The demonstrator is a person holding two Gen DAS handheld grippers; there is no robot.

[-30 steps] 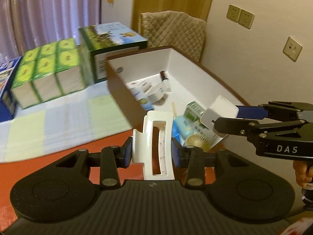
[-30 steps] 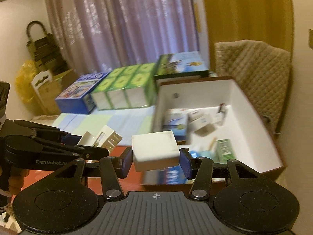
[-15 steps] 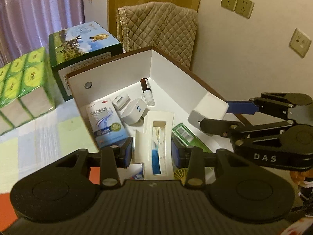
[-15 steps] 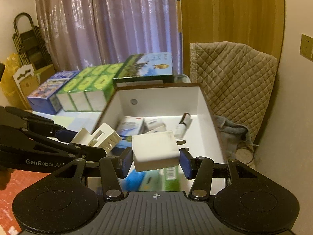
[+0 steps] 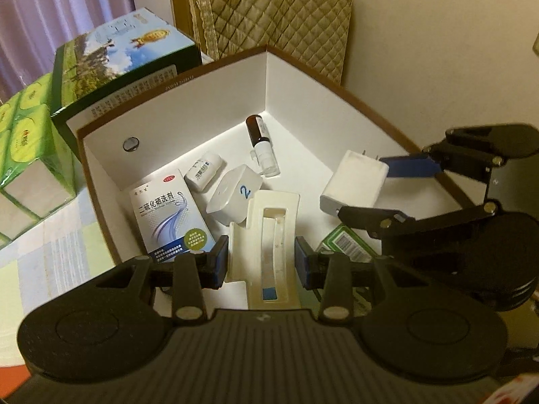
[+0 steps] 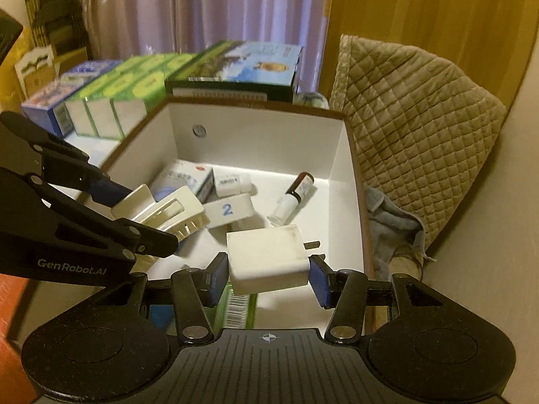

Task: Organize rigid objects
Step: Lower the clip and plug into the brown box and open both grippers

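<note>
My left gripper (image 5: 261, 262) is shut on a cream plastic holder (image 5: 269, 235) with a thermometer-like strip, held over the white box (image 5: 235, 77). My right gripper (image 6: 267, 279) is shut on a white plug adapter (image 6: 266, 257) with metal prongs, also held above the box (image 6: 256, 128). Each gripper shows in the other's view: the right with the adapter (image 5: 353, 185), the left with the holder (image 6: 168, 212). In the box lie a blue-white medicine carton (image 5: 168, 215), a white block marked 2 (image 5: 235, 195), a small white bottle (image 5: 203, 170) and a brown vial (image 5: 261, 144).
Green tissue packs (image 5: 27, 155) and a green-blue carton (image 5: 128, 57) stand left of and behind the box. A quilted chair back (image 6: 414, 114) is at the right, close to the wall. A green carton (image 5: 347, 249) lies near the box's front.
Both grippers have moved forward from the table's edge to over the open box, each still holding its object. The view now looks down into the box.
</note>
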